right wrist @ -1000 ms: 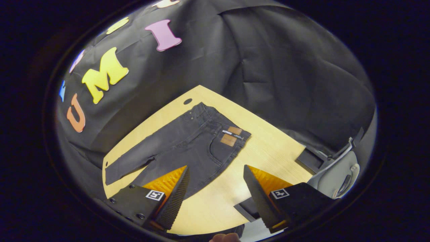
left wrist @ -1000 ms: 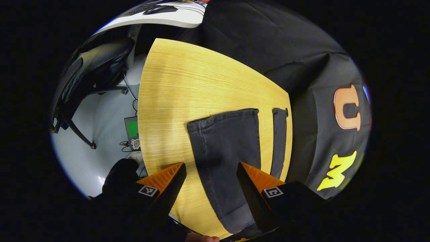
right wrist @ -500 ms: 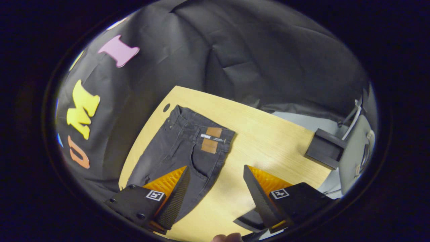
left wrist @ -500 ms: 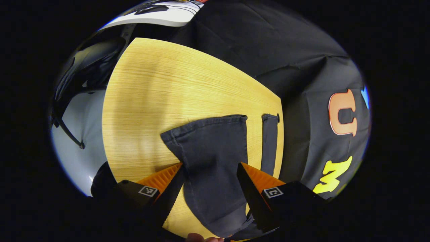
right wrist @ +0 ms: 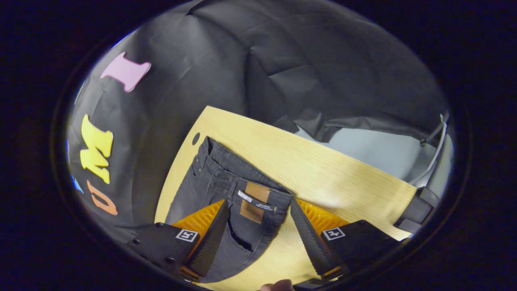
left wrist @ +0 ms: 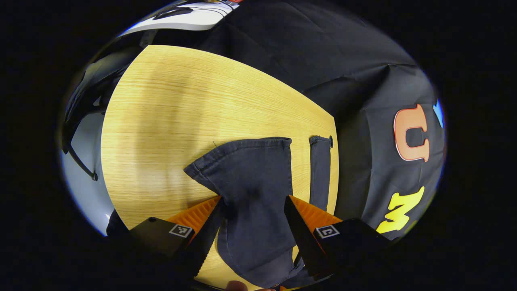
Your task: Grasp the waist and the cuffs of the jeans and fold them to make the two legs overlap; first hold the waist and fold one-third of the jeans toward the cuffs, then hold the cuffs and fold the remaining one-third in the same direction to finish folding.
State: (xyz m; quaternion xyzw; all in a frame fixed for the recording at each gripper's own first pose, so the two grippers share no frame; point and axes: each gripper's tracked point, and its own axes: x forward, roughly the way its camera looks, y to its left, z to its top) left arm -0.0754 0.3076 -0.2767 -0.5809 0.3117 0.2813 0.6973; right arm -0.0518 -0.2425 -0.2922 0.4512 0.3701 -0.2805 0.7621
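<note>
Dark grey jeans lie flat on the wooden table [left wrist: 169, 105]. In the left gripper view the near leg [left wrist: 254, 169] runs up between my fingers to its cuff, and the far leg [left wrist: 321, 169] lies beside the table's right edge. My left gripper [left wrist: 252, 206] stands open astride the near leg, whose left cuff corner [left wrist: 196, 169] is pushed out and rumpled. In the right gripper view the waist [right wrist: 226, 169] with a brown patch [right wrist: 252, 200] sits between my fingers. My right gripper [right wrist: 258, 201] is open over the waistband, low above the table [right wrist: 323, 169].
A round cable hole [right wrist: 196, 138] sits at the table corner by the waist, another hole [left wrist: 331, 141] by the far cuff. A black office chair [left wrist: 87, 81] and a white desk [left wrist: 181, 18] stand beyond the table. A dark object [right wrist: 416, 210] sits off the table's right end.
Both grippers came closer to the jeans. The left one now straddles the near leg, whose cuff corner has rumpled. The right one swung round until the waistband patch lies between its fingers.
</note>
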